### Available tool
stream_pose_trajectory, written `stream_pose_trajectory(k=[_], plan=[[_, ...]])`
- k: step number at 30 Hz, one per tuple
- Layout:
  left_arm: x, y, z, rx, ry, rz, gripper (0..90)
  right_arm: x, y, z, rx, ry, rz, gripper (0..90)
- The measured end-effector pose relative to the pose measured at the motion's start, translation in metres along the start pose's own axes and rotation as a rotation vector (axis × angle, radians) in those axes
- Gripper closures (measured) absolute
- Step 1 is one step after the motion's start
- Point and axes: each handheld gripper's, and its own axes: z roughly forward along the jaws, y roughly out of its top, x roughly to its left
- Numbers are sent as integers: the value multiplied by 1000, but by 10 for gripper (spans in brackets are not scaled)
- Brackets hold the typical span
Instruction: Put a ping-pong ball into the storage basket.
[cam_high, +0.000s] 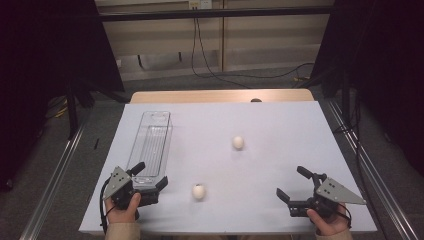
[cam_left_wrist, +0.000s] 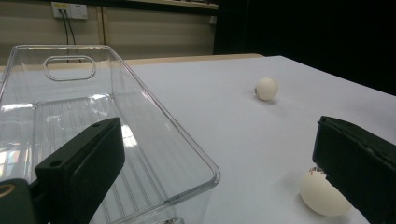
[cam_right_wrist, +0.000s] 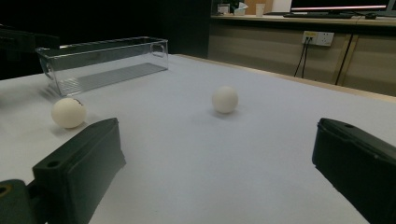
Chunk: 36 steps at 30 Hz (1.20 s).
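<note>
- Grippers, two in count: the left gripper (cam_high: 150, 184) sits at the near left corner of the table (cam_high: 280, 125), its jaws spread wide with nothing clamped; they straddle the near end of a clear plastic bin (cam_high: 151, 147), one jaw over the bin's inside, the other outside its wall.
- Right gripper (cam_high: 291, 184) rests near the near right corner, held in a hand (cam_high: 330, 222), jaws gaping wide and empty over bare white surface.
- Hands, two: the left hand (cam_high: 121, 210) grips its tool at the near edge.
- Eggs, two, both white: the near egg (cam_high: 199, 191) lies close to the near edge, just right of the left gripper and just beside its outer jaw in the left gripper view (cam_left_wrist: 323, 193), with a dark chipped spot on top.
- Far egg (cam_high: 238, 142) lies near the table's middle, well apart from both grippers.
- Bin, one: long, ribbed floor, empty, running along the left edge toward the far side.
</note>
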Motion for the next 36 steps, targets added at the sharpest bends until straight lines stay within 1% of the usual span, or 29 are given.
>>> stream_pose_trajectory(k=[9, 17, 19, 20, 28, 31, 33, 36], plan=[[0, 0, 0, 3, -6, 0, 23, 0, 0, 1, 2, 4, -5, 10], [-3, 0, 3, 4, -18, -13, 23, 0, 0, 1, 2, 2, -4, 10], [-3, 1, 3, 13, -24, -3, 23, 0, 0, 1, 3, 2, -3, 10], [-3, 1, 4, 13, -25, -7, 23, 0, 0, 1, 3, 2, -2, 10], [-6, 2, 5, 19, -33, 1, 22, 0, -1, 3, 5, 1, -2, 11], [-7, 2, 6, 16, -36, -6, 22, 0, 0, 2, 2, 3, -7, 16], [-8, 3, 6, 16, -34, 0, 22, 1, 0, 2, 0, 3, -9, 16], [-9, 3, 7, 14, -44, -5, 21, 0, 0, 2, 0, 3, -10, 16]])
